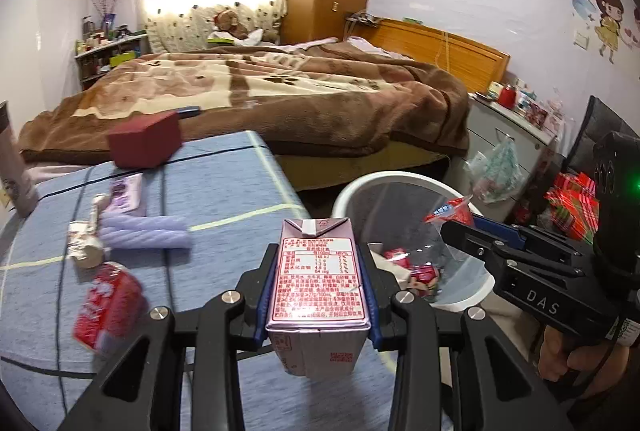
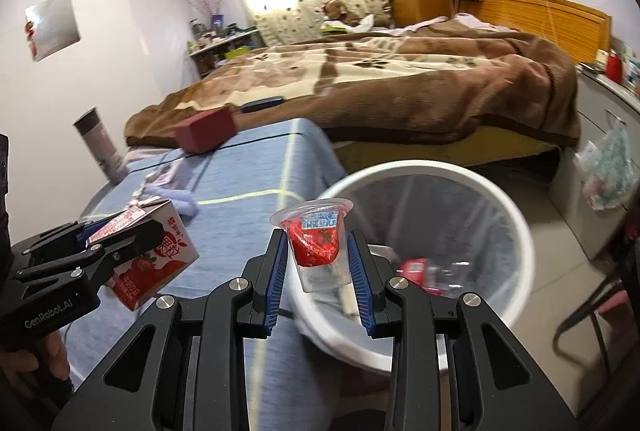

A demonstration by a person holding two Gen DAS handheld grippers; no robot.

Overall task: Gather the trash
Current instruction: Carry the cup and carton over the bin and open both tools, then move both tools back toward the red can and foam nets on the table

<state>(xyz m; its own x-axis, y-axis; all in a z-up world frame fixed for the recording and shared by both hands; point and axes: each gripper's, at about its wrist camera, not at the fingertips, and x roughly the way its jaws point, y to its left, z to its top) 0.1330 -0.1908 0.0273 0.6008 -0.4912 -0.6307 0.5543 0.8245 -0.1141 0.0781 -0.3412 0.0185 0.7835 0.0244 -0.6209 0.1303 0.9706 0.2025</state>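
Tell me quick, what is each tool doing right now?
Left tool: closed on a pink drink carton.
Right tool: closed on a clear plastic cup with a red label, close to the white trash bin.

right tongs (image 1: 452,227) body, right of frame: "DAS" in white letters
left tongs (image 2: 120,231) body, lower left of frame: "GenRobot.AI"
carton (image 1: 320,279) panel, centre: red nutrition table, Chinese print too small to read
carton (image 2: 156,255) side: large white Chinese characters
cup (image 2: 318,247) lid: "05"
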